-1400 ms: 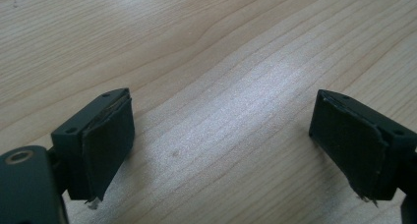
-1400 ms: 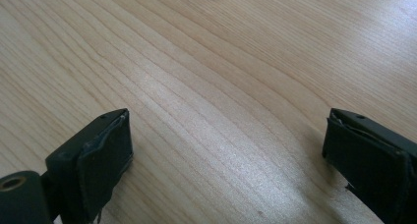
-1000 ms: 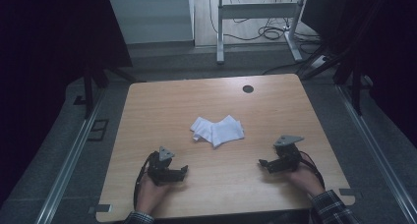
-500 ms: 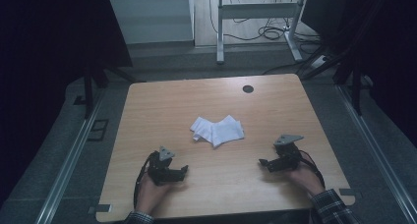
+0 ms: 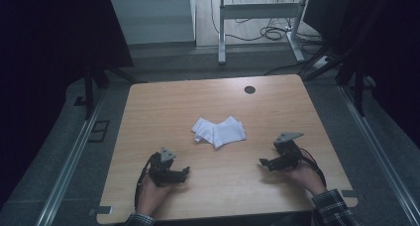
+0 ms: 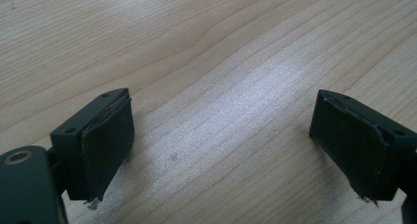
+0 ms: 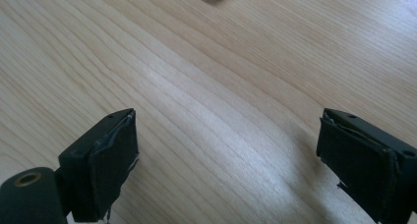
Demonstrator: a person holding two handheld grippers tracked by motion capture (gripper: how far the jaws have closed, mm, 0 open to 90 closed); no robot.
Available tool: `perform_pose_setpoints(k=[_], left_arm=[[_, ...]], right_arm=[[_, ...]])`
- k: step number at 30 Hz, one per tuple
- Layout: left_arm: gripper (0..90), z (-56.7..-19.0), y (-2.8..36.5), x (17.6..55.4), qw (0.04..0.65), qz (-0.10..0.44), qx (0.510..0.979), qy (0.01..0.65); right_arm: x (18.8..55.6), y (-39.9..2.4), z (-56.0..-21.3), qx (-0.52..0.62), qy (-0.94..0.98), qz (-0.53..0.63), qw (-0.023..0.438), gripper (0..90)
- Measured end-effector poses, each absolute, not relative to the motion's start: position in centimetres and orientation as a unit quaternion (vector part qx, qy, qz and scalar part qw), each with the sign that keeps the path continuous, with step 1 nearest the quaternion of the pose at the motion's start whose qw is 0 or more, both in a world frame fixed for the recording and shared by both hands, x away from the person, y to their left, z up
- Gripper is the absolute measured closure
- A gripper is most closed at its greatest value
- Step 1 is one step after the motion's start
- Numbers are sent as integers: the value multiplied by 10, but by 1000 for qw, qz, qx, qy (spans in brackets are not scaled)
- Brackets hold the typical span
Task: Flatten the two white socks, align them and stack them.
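Nothing has moved since a second ago: the white folded cloth lies mid-bench, beyond and between the wide-open, empty left gripper and right gripper, roughly equidistant.

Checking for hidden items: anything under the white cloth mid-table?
The crumpled white cloth lies directly on the light wooden table; bare wood shows all around it. Whatever sits beneath its folds is covered and cannot be seen.

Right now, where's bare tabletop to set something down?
Free: the wide band between the white cloth and the far edge by the cable hole; both side strips; the near strip between the left hand-held gripper and the right hand-held gripper. Crowded: table centre only.
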State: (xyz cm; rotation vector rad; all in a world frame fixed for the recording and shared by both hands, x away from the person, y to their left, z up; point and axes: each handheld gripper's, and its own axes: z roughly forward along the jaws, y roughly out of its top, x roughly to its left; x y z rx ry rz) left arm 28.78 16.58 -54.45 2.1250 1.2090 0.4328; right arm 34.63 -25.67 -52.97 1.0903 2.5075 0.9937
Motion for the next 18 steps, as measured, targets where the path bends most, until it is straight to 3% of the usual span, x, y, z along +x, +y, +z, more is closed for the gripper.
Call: perform_pose_setpoints(k=[18], left_arm=[[99,-545,166,288,324,165,809,462]], right_arm=[[376,-225,-492,379,843,363,121,314]])
